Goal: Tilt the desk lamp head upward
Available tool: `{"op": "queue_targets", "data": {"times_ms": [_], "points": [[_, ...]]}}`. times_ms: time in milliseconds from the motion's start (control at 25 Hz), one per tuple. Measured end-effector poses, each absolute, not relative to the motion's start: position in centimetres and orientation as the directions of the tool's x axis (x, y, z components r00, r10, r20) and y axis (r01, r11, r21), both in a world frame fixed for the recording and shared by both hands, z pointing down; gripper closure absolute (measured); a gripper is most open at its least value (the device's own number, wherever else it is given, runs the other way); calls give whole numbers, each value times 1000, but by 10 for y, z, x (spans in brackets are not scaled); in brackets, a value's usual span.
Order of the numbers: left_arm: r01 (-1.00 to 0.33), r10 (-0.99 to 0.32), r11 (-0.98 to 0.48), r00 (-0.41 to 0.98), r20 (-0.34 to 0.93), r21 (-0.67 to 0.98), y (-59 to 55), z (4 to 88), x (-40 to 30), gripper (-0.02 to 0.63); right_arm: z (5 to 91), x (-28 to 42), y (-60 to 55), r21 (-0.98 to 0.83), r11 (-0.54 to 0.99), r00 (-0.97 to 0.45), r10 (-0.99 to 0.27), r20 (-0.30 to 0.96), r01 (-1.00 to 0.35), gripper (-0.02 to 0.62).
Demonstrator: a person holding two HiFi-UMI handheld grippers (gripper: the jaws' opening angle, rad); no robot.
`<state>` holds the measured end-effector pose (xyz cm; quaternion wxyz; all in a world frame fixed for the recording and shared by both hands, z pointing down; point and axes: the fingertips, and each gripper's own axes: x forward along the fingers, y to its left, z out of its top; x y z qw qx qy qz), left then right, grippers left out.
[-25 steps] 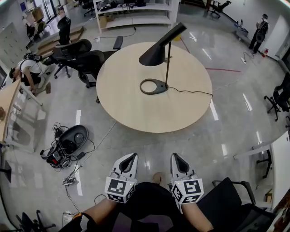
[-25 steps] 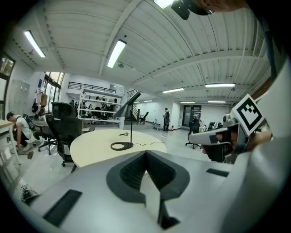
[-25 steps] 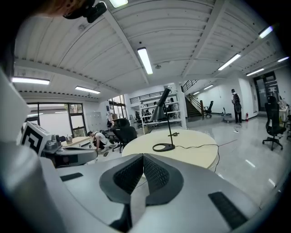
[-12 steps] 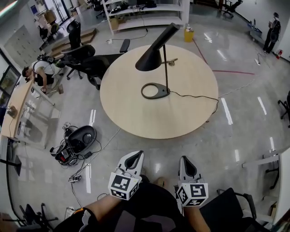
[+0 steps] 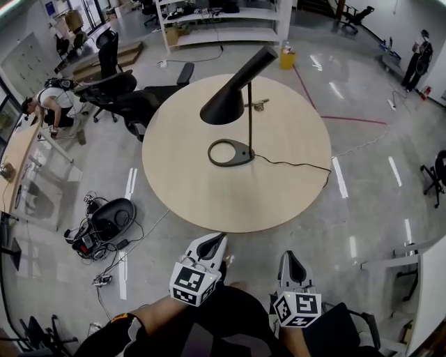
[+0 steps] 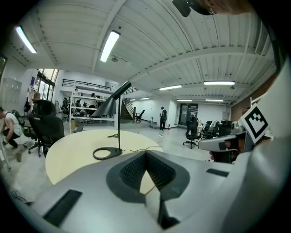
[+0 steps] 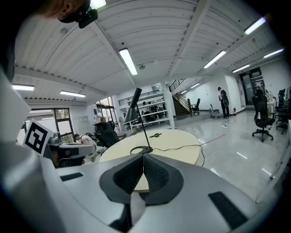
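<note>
Hovering well short of black cone-headed metal desk lamp [image 5: 224, 106], left gripper [image 5: 216, 239] and right gripper [image 5: 288, 255] both pinched closed, empty; should open before reaching its head.

Glossy grey floor [image 5: 362, 209], office chairs [image 5: 111, 87] (black), shelving [image 5: 223, 21]
</note>
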<state>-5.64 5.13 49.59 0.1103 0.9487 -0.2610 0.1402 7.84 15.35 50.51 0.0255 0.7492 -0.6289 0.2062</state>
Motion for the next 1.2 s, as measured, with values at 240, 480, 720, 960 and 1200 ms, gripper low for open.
{"op": "queue_targets", "data": {"times_ms": [240,480,720,960,1200], "points": [[-529,-476,-829,838,267,181,-39,481,-30,560,486,105,80,-176,-216,145,-927,345,-961,580],[-564,-523,-793,824,218,230,-148,460,-27,560,436,124,-17,-113,-155,117,-949,292,-981,580],[-603,-560,-737,797,225,303,-248,454,-50,560,354,125,-116,-17,-36,32,-982,185,-999,580],[-552,-511,-761,834,211,340,-296,447,-54,558,278,130,-187,70,19,-14,-997,75,-997,578],[-534,-502,-745,844,191,401,-307,442,-50,509,206,134,-226,172,94,-99,-995,-22,-981,577]]}}
